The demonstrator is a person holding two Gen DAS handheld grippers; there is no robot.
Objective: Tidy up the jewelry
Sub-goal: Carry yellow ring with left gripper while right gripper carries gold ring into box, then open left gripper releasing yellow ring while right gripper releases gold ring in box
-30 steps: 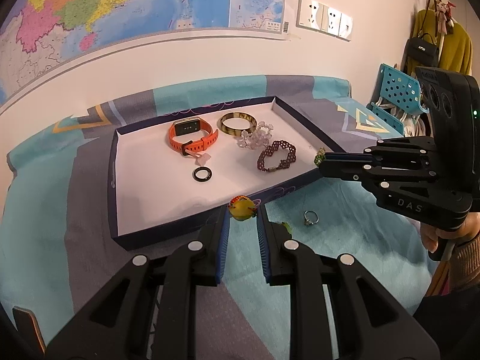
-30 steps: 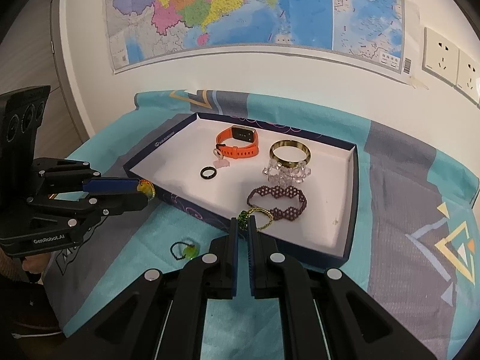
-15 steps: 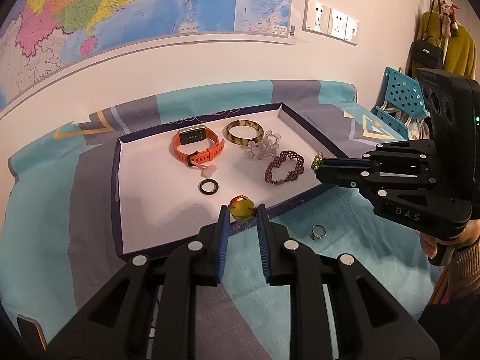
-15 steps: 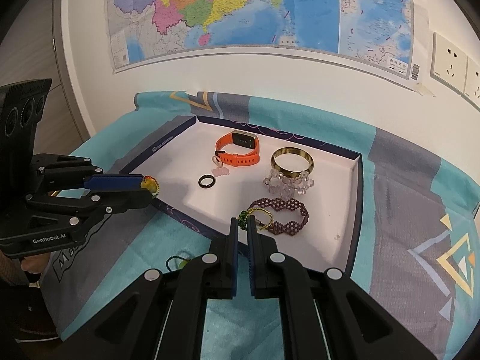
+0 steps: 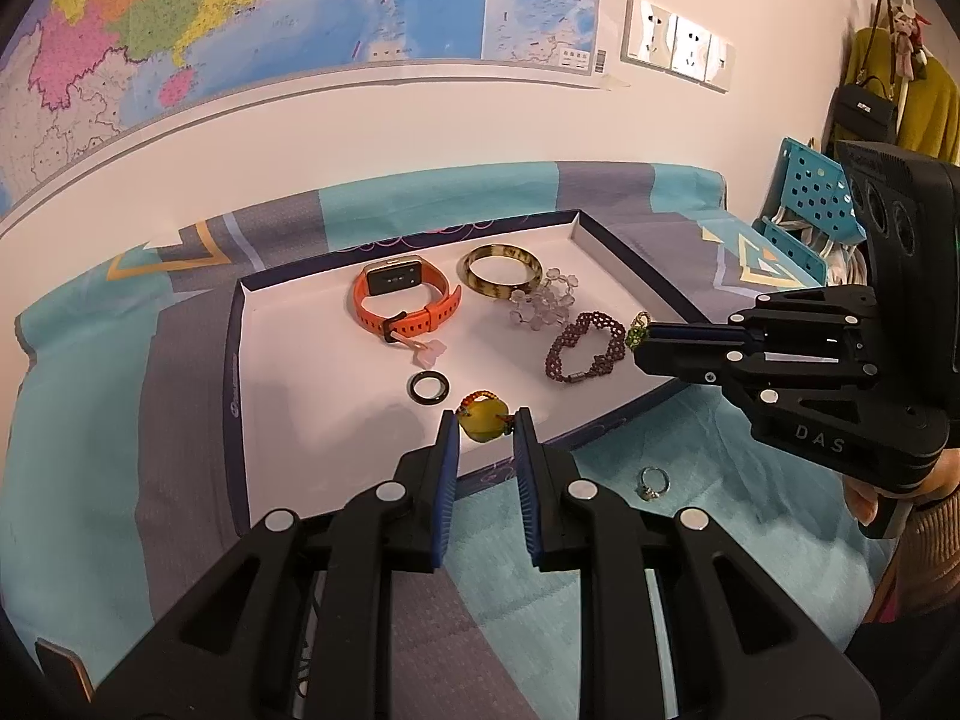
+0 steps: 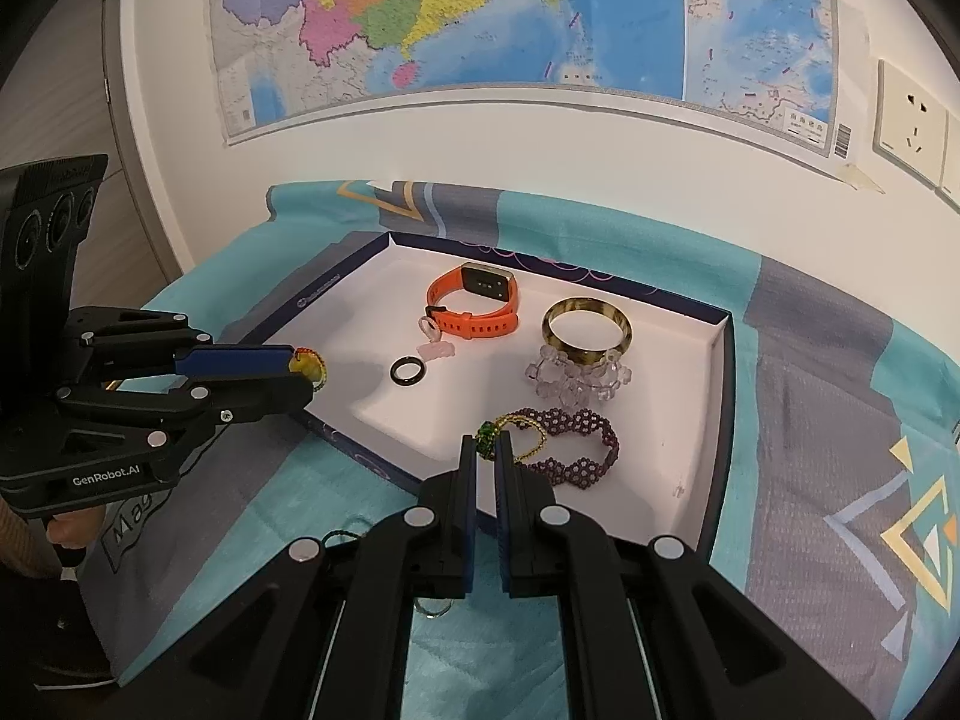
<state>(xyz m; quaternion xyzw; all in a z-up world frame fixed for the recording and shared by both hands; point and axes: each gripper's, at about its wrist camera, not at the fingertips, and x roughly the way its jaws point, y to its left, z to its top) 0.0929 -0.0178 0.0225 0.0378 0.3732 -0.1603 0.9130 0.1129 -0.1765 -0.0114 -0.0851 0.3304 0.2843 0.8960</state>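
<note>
While the left gripper pinches a yellow bead charm on a red beaded loop above the white box tray's near edge, the right gripper clamps a green bead on a gold beaded loop over the maroon beaded bracelet. Both pieces look light, limp and slippery; gripping the bead itself seems safest.

Tray on the cloth-covered surface, before the wall map. In the tray: watch at back left, bangle to its right, clear bead cluster touching the bangle, beaded bracelet nearer, small ring in front of the watch. Loose ring on the cloth outside the tray's near wall.
</note>
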